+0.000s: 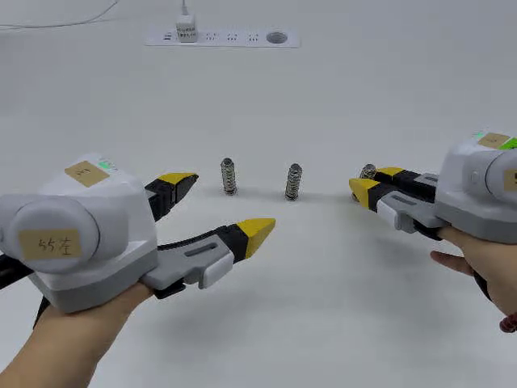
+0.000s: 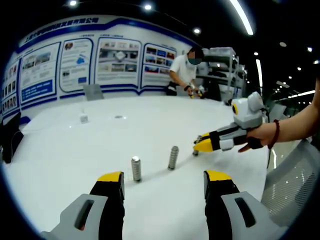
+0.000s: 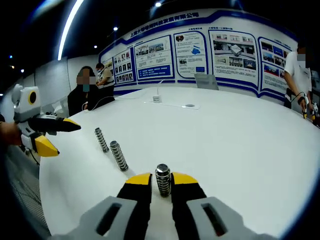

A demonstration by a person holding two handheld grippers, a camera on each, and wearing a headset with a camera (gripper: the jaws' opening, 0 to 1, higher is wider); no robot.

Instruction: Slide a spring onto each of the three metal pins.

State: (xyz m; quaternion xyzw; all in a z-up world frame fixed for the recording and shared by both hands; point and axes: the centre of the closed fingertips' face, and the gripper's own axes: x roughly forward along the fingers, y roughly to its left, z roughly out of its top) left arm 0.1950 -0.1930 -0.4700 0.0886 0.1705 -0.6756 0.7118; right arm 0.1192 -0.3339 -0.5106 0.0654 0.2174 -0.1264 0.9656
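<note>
While our right tongs (image 3: 161, 181) clamp the end spring (image 3: 162, 172) beside the middle spring (image 1: 294, 182), presumably seating it, our left tongs (image 2: 164, 176) wait apart.

Left tongs (image 1: 224, 202): two black jaws, yellow wedge tips, pale grey slotted block behind each tip. Bulky white-grey housing (image 1: 89, 234), rounded edges, round grey end cap. Cap label (image 1: 50, 242): tan paper, handwritten marks. Top label (image 1: 86, 172): tan paper, green light (image 1: 106, 166) beside it.

Right tongs (image 1: 367, 182): same build, with black jaws, yellow tips, white-grey housing. Right label (image 1: 494, 139): tan paper on top, green patch (image 1: 509, 144) next to it.

Left hand (image 1: 89, 315), right hand (image 1: 468, 255): ungloved, forearms bare. Bracelet (image 2: 275, 133): thin, dark red, on right wrist.
</note>
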